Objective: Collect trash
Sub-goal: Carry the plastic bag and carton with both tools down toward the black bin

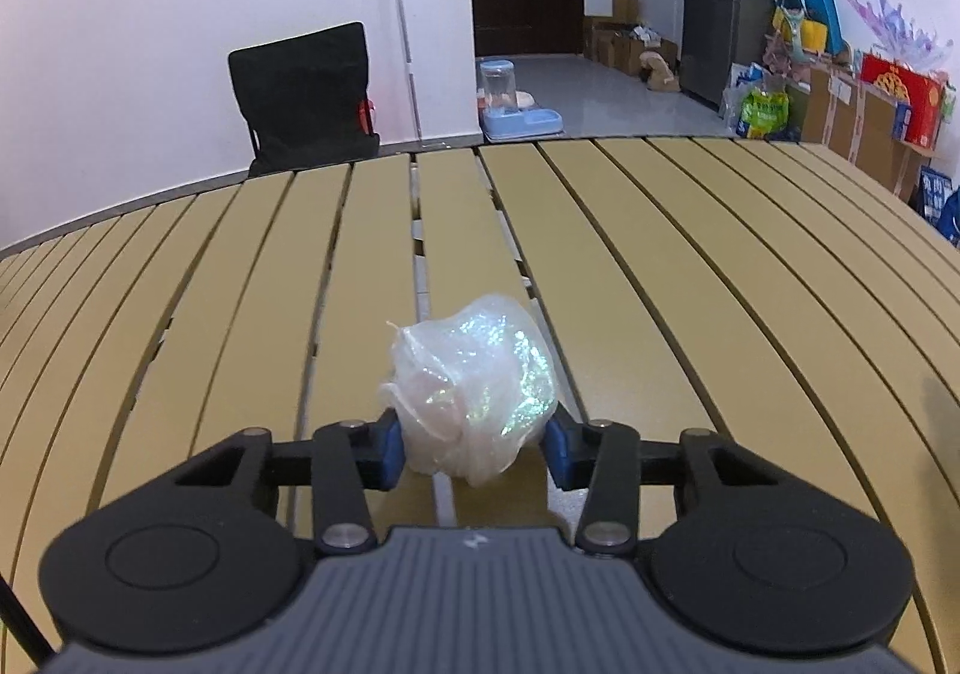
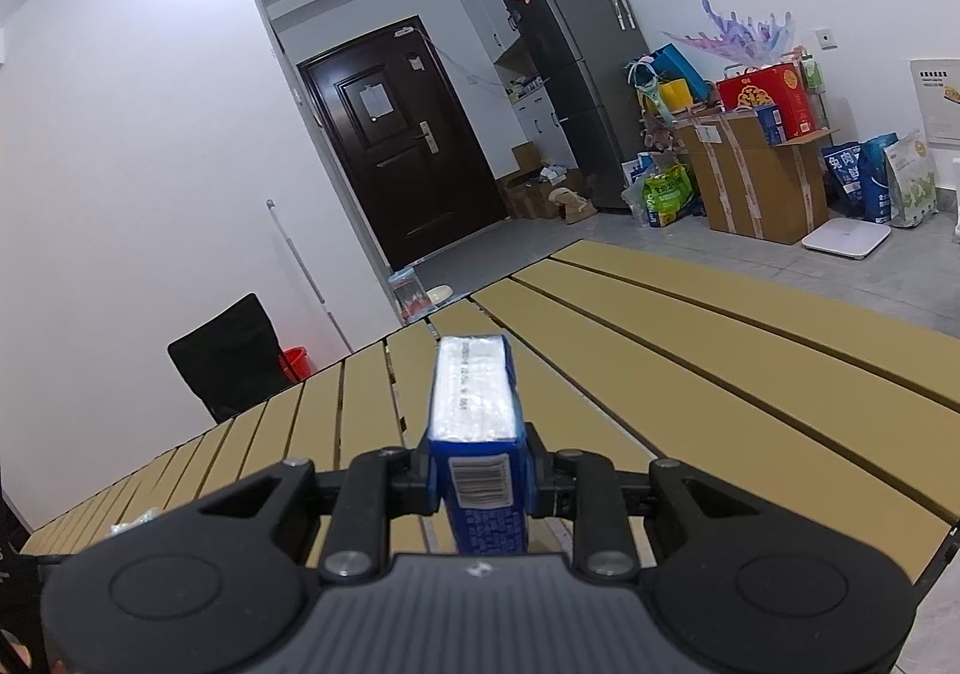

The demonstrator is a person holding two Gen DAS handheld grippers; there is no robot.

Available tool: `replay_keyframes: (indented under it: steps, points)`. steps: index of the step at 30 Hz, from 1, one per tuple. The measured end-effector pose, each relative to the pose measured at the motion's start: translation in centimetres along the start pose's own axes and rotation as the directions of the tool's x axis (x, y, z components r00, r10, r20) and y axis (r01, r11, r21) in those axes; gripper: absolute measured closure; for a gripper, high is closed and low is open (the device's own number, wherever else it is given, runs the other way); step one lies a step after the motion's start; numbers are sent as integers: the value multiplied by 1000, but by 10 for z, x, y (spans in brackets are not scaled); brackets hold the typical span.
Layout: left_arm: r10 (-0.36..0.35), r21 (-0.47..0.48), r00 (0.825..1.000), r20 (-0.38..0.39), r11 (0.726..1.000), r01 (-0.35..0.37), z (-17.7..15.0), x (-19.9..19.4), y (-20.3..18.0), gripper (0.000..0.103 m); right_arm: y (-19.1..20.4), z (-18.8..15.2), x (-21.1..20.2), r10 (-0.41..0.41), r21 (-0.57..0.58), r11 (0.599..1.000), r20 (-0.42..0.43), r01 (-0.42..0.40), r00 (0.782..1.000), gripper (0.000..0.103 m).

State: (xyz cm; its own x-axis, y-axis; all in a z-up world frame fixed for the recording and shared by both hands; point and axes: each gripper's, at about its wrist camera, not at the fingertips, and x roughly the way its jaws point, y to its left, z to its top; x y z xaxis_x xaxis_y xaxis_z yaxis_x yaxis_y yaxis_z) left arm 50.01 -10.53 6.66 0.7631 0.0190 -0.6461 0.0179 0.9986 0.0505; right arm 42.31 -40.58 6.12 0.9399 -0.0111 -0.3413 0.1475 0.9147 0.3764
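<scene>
left gripper (image 1: pixel 474 449) pinches the crumpled plastic wad (image 1: pixel 474 386) at lower centre, right gripper (image 2: pixel 477 485) clamps the blue carton (image 2: pixel 477 434); that slick film could squirt free.

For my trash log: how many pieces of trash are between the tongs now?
2. A crumpled plastic wrap sits between the left tongs on the table; a blue carton is clamped in the right tongs.

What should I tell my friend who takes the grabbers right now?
Left gripper: pads pressed on the crumpled shiny plastic wrap, which sits on the slatted table.
Right gripper: shut on the blue carton, held above the table.
Done: both bits of trash grabbed.
Left: lift the wrap and bin both; no bin is in view.
</scene>
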Motion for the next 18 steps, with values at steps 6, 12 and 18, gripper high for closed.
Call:
replay_keyframes:
  steps: [6, 12, 18]
  points:
    - [-17, -8, 1000, 21, 1000, 17, -4, -21, 4, 59, 4, -2, -4, 16, -12, 1000, -8, -16, 1000, 80]
    - [-82, -50, 994, 70, 995, 85, -12, -60, 9, 59, 16, -7, -16, 50, -32, 998, -9, -51, 999, 80]
    - [-116, -55, 988, 99, 991, 122, -26, -96, 11, 59, 31, -16, -42, 76, -86, 993, 4, -75, 997, 80]
